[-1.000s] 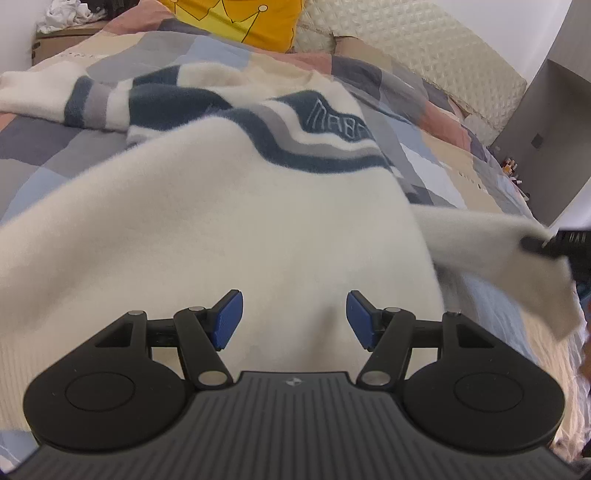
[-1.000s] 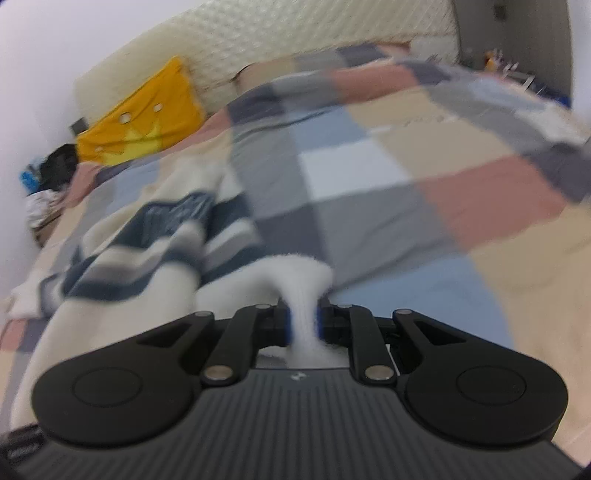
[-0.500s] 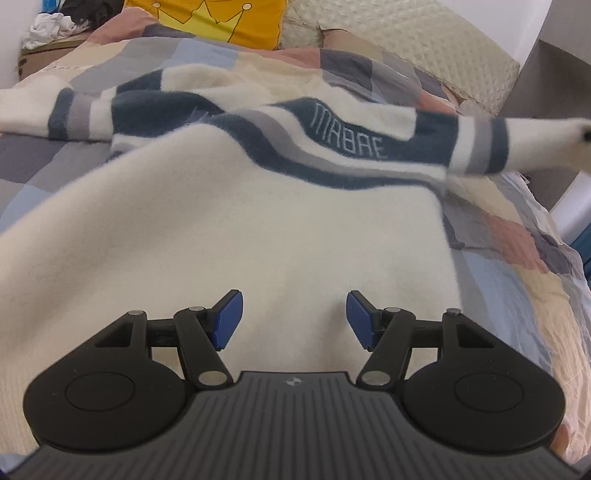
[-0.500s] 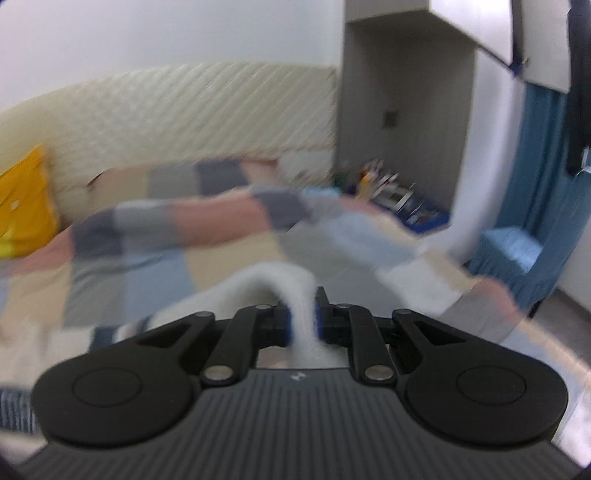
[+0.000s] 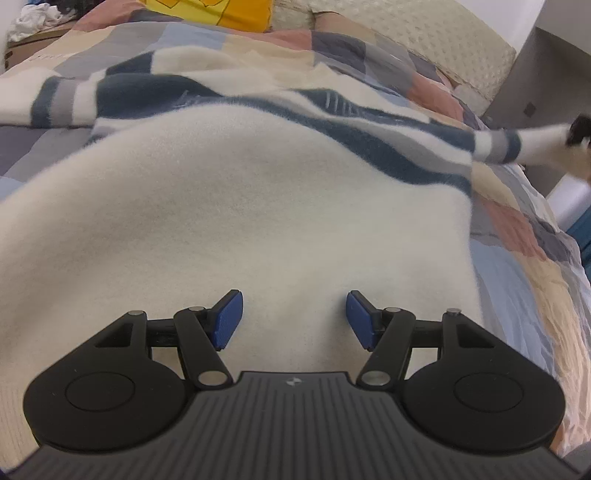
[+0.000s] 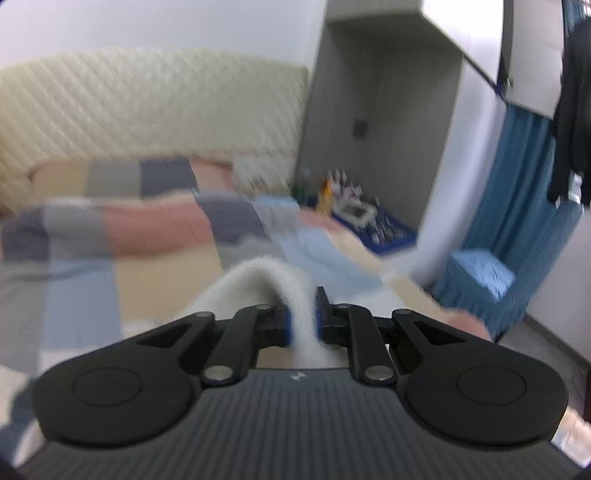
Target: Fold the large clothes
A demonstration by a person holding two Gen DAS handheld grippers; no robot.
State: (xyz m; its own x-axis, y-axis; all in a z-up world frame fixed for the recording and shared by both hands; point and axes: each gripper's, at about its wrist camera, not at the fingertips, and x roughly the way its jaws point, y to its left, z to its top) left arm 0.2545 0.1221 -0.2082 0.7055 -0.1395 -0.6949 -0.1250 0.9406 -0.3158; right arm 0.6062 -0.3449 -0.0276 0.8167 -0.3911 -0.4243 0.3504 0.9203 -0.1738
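Note:
A cream sweater [image 5: 236, 206] with navy and grey stripes lies spread on the patchwork bed. My left gripper [image 5: 293, 319] hovers open just above its plain lower body, with nothing between the blue pads. The sweater's right sleeve [image 5: 517, 146] is stretched out to the right, off the bed surface, its cuff held by my right gripper [image 5: 578, 133]. In the right wrist view my right gripper [image 6: 303, 321] is shut on the cream sleeve cuff [image 6: 258, 284], which arches up between the pads. The left sleeve [image 5: 55, 99] lies flat at the left.
The patchwork quilt [image 5: 517, 266] covers the bed. A yellow pillow [image 5: 218, 11] and a quilted headboard [image 5: 424, 33] are at the far end. A grey wardrobe [image 6: 380, 122], a cluttered blue tray [image 6: 369, 221] and blue curtains [image 6: 524, 184] stand to the right of the bed.
My right gripper has swung the sleeve from beside the sweater's body up and out to the right, pulling it straight. Its view has turned from the bed towards the wardrobe. The left gripper stayed open, creeping forward.

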